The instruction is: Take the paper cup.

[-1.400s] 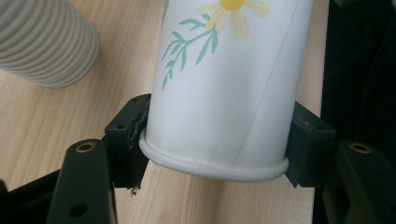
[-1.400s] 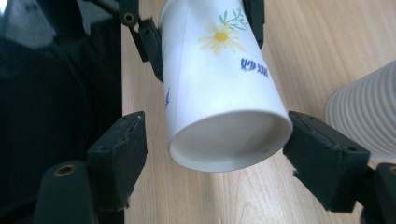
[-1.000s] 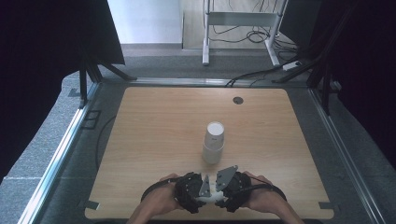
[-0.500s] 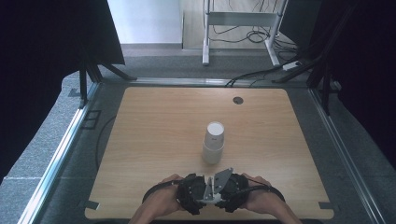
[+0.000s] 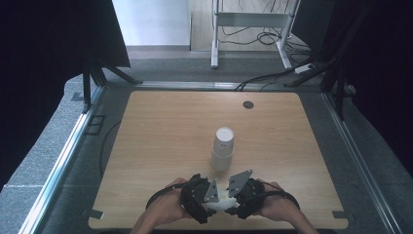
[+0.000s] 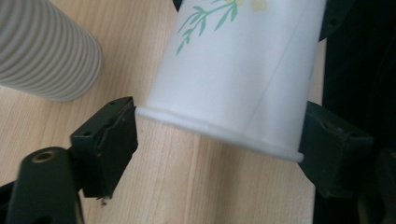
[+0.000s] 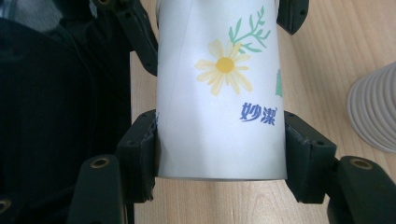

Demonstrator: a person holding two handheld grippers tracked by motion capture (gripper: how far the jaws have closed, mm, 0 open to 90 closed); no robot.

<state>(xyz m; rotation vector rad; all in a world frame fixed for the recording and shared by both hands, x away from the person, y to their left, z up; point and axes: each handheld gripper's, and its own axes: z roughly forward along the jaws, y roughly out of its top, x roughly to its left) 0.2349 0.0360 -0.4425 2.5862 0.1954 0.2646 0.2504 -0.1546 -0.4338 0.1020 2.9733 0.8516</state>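
Broadly, the wooden table [image 5: 160, 146] takes up the middle of the high view, with a stack of ribbed white cups [image 5: 223, 148] standing upright near its centre. Near the table's near edge the person's two hands meet, each with a gripper, and a single paper cup [image 5: 221, 199] printed with a daisy and green sprigs lies between them, just near of the stack. Seen from the right gripper view, the right gripper [image 7: 219, 144] has its black pads pressed against both sides of that paper cup [image 7: 219, 107] close to its base, holding it firmly. From the left gripper view, the left gripper [image 6: 219, 140] has just been opening its jaws; the cup's rolled rim [image 6: 219, 126] sits between them, the left pad barely at the rim, not squeezing it. A small dark disc [image 5: 248, 104] lies far right on the table
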